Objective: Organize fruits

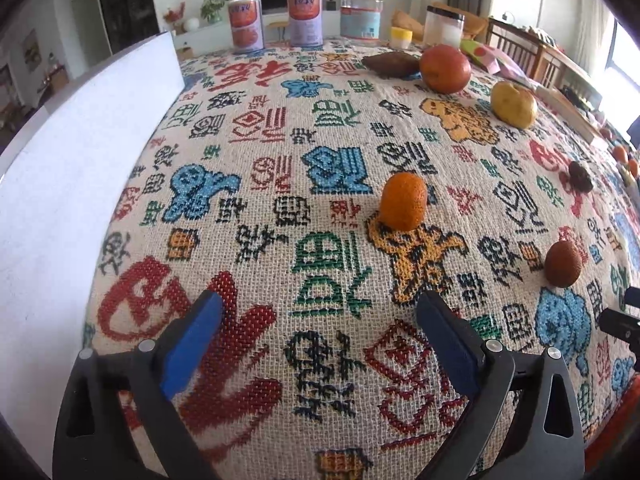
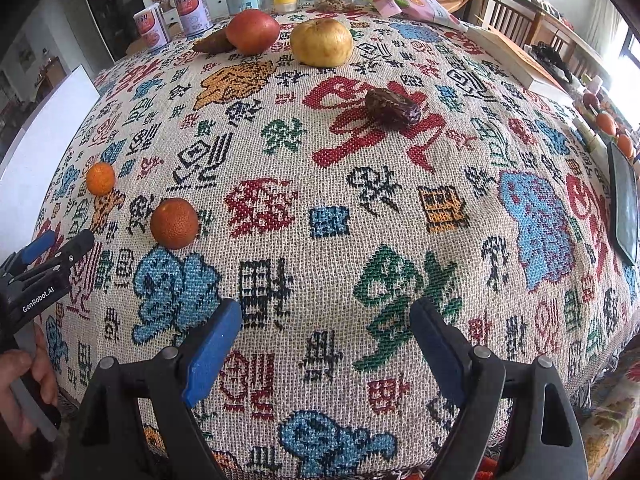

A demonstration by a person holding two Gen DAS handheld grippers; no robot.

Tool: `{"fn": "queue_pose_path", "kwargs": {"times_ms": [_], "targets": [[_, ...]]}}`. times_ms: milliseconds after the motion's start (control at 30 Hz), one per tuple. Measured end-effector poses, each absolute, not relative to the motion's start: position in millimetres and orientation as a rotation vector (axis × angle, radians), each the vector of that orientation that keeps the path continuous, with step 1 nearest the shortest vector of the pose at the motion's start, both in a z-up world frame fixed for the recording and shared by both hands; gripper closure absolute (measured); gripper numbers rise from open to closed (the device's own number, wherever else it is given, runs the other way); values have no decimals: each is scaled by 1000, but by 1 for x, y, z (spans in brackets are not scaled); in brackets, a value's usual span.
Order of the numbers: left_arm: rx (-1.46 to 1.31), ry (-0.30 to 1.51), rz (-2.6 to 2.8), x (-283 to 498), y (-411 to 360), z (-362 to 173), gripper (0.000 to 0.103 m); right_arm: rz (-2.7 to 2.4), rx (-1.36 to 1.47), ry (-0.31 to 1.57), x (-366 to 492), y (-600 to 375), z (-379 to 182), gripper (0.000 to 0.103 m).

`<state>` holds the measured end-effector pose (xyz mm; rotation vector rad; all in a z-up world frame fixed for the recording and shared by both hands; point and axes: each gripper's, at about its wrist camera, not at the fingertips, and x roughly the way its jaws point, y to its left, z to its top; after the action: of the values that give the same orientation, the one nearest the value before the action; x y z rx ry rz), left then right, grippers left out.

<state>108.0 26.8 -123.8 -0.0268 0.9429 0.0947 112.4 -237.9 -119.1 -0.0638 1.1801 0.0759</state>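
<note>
A small orange mandarin (image 1: 403, 201) sits on the patterned cloth ahead of my left gripper (image 1: 320, 312), which is open and empty; it also shows in the right wrist view (image 2: 101, 178). A darker orange fruit (image 1: 563, 264) lies to the right, also in the right wrist view (image 2: 175, 223). Farther back are a red apple (image 1: 445, 68), a yellow pear (image 1: 513, 105), a sweet potato (image 1: 391, 64) and a dark date (image 1: 581, 176). My right gripper (image 2: 326, 320) is open and empty; apple (image 2: 252, 32), pear (image 2: 321, 43) and date (image 2: 393, 106) lie ahead of it.
A white board (image 1: 80, 152) stands at the table's left edge. Two cans (image 1: 246, 23), jars (image 1: 361, 14) and a yellow cup (image 1: 401, 37) line the far edge. A snack bag (image 2: 412, 2), a book (image 2: 516, 56) and a dark tablet (image 2: 624, 204) lie at the right.
</note>
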Motion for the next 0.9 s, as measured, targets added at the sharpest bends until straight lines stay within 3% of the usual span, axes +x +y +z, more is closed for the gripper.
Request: {"fn": "queue_pose_path", "kwargs": {"times_ms": [500, 900], "targets": [[-24, 939, 95, 108, 26, -124, 4, 133, -24, 1182, 110, -240, -118, 17], [-24, 939, 94, 108, 26, -124, 4, 204, -65, 1067, 97, -228, -102, 14]]}}
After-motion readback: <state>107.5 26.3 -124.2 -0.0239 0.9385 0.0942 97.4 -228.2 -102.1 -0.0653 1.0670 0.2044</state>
